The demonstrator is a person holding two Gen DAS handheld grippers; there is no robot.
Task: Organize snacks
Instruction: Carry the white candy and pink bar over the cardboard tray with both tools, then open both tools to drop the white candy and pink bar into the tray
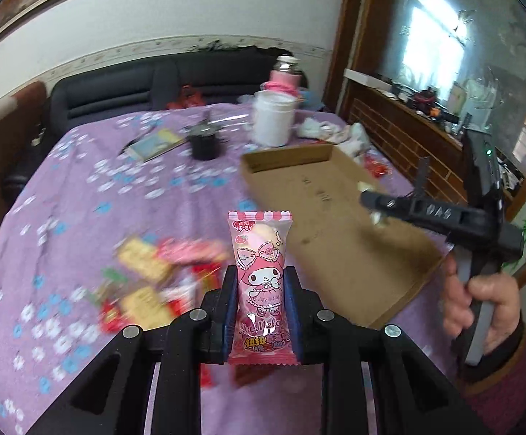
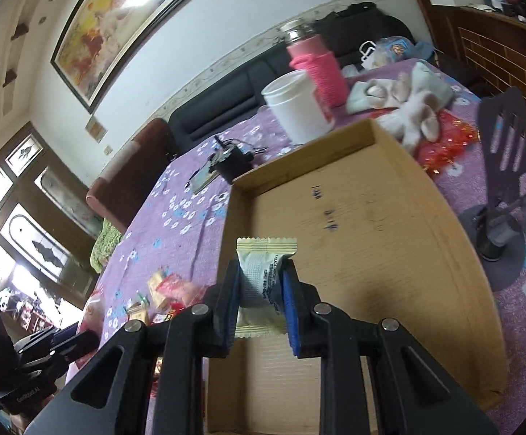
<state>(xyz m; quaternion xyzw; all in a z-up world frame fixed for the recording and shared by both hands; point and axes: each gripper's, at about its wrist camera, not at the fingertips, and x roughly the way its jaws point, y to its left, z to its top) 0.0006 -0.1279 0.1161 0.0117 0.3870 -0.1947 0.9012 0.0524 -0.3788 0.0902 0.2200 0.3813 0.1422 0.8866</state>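
Black left tool (image 1: 261,308) pinches glossy pink packet (image 1: 261,282) — right tool (image 2: 263,301) grips crinkled cream wrapper (image 2: 263,282).

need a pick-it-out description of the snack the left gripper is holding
Start at the purple floral tablecloth and find the shallow cardboard tray lying on it. Just left of the tray, the left gripper is shut on an upright pink snack packet, above the loose snack pile. It alone is pink with a cartoon bunny; the right gripper holds a pale cream packet.
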